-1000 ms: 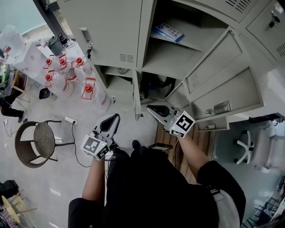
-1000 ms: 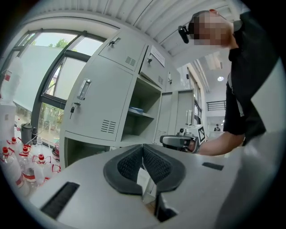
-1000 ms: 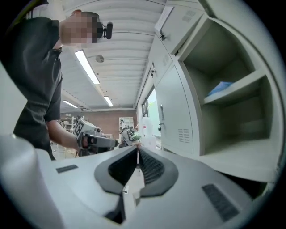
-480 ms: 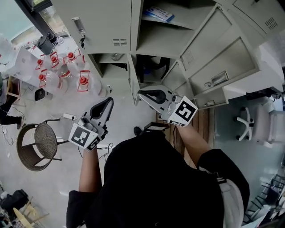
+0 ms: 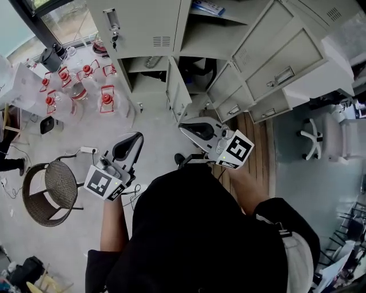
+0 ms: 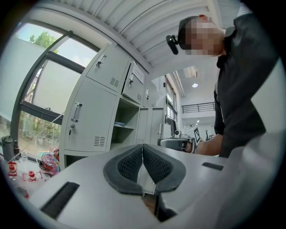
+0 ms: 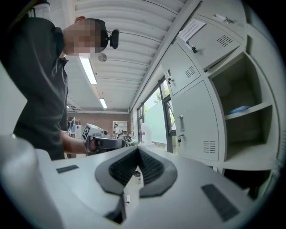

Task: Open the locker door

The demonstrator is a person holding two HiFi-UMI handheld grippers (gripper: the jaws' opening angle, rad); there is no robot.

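Observation:
A bank of grey lockers [image 5: 171, 34] fills the top of the head view. Its upper left door [image 5: 143, 20] is closed, with a handle and key [image 5: 111, 23]. Several doors to the right hang open [image 5: 286, 63], and a narrow lower door [image 5: 174, 94] stands ajar. A blue packet [image 5: 207, 7] lies on an open shelf. My left gripper [image 5: 130, 139] is shut and empty, well short of the lockers. My right gripper [image 5: 189, 127] is also shut and empty, in front of the open lower compartments. The left gripper [image 6: 142, 147] faces the closed door [image 6: 89, 118]. The right gripper [image 7: 137, 150] looks past the closed door [image 7: 196, 120].
Several water jugs with red caps [image 5: 86, 86] stand on the floor left of the lockers. A wicker chair [image 5: 48, 191] and a power strip [image 5: 88, 150] are at the left. A white office chair [image 5: 311, 146] stands at the right, beside a wooden floor strip [image 5: 251, 143].
The view has drawn back from the lockers, which now sit higher and smaller. Both grippers stayed shut and are farther from the doors.

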